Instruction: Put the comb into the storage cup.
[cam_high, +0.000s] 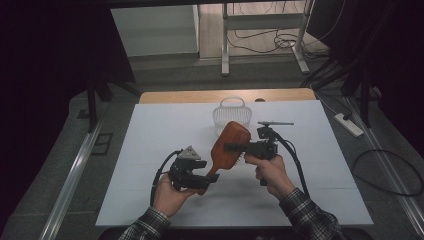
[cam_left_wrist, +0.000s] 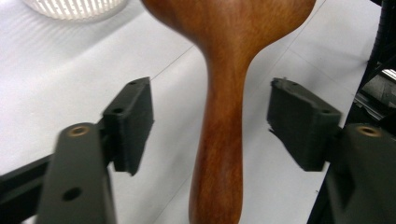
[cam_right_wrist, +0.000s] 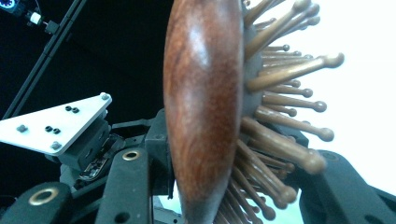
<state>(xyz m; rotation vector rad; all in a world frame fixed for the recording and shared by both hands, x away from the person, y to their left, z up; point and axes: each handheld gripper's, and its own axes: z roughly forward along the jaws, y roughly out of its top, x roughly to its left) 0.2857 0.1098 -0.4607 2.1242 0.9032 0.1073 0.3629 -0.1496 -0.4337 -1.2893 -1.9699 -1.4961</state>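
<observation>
Wooden hairbrush (cam_high: 229, 145) clamped by right gripper (cam_high: 231, 147), handle between parted left fingers (cam_left_wrist: 133, 122)

Red-brown wood hairbrush (cam_high: 229, 144), white slotted basket (cam_high: 231, 115), plaid sleeves (cam_high: 310, 216), blk fingers (cam_left_wrist: 132, 122)

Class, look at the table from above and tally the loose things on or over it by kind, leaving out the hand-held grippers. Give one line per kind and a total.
Wooden hairbrush: 1
White plastic basket: 1
Total: 2
</observation>
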